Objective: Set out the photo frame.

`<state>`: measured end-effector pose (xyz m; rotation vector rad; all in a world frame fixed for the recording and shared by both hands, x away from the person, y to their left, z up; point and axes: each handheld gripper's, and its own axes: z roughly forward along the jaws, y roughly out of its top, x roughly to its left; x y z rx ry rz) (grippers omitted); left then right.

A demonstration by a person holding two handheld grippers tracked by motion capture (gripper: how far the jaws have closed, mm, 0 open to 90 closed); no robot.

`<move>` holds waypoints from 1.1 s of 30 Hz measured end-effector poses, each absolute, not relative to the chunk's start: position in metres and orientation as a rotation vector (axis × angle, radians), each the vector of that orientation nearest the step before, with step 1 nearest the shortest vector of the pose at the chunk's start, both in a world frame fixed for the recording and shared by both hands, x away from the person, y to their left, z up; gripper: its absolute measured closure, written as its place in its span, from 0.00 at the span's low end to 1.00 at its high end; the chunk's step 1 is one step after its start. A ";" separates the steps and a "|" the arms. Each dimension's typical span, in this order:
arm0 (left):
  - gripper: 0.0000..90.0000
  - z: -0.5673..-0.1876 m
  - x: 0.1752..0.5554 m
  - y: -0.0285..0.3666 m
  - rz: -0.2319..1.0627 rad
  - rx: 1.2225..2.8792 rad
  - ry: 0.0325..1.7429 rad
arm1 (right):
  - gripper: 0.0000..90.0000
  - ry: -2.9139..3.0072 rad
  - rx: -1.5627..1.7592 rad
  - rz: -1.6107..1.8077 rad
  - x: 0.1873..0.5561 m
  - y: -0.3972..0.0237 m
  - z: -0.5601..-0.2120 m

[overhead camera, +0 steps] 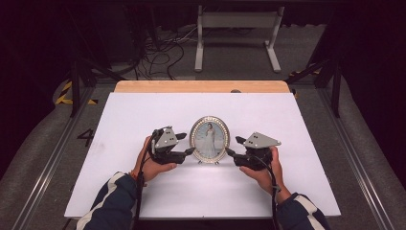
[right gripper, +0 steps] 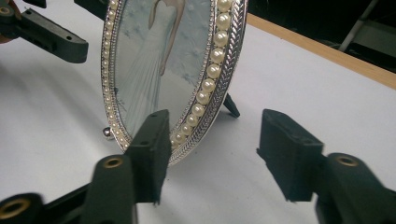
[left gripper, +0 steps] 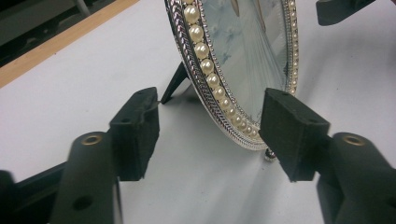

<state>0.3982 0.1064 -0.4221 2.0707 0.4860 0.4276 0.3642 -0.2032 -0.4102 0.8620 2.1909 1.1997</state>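
Note:
An oval silver photo frame [overhead camera: 209,139] with a pearl border stands upright on the white sheet and holds a picture of a figure in a long white dress. My left gripper [overhead camera: 188,143] is at the frame's lower left rim and my right gripper [overhead camera: 233,146] at its lower right rim. In the left gripper view the frame's edge [left gripper: 243,51] sits between the open jaws [left gripper: 212,133], with a gap at both pads. In the right gripper view the rim [right gripper: 159,60] lies between the spread jaws [right gripper: 219,149], and neither pad presses on it. The frame's black rear prop [left gripper: 175,84] rests on the sheet.
The white sheet [overhead camera: 143,191] covers a wooden table whose bare strip [overhead camera: 201,86] shows at the far edge. Beyond it on the floor are a white metal stand [overhead camera: 237,28] and loose cables [overhead camera: 163,52]. Bare sheet surrounds the frame on all sides.

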 end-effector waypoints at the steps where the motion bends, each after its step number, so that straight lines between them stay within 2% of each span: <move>1: 0.36 -0.422 0.398 0.106 0.432 2.073 0.494 | 0.41 2.194 0.863 1.197 0.365 -0.203 -0.410; 5: 0.22 -0.424 0.399 0.106 0.429 2.076 0.508 | 0.31 2.212 0.858 1.183 0.367 -0.201 -0.413; 6: 0.22 -0.424 0.400 0.106 0.426 2.078 0.515 | 0.31 2.212 0.858 1.183 0.367 -0.201 -0.413; 10: 0.13 -0.428 0.400 0.101 0.409 2.099 0.523 | 0.20 2.244 0.865 1.190 0.369 -0.199 -0.417; 15: 0.07 -0.432 0.400 0.097 0.374 2.116 0.507 | 0.09 2.263 0.870 1.214 0.371 -0.199 -0.420; 21: 0.05 -0.432 0.398 0.098 0.384 2.123 0.469 | 0.06 2.273 0.860 1.187 0.371 -0.199 -0.422; 33: 0.08 -0.428 0.392 0.104 0.452 2.144 0.458 | 0.13 2.265 0.830 1.064 0.367 -0.198 -0.421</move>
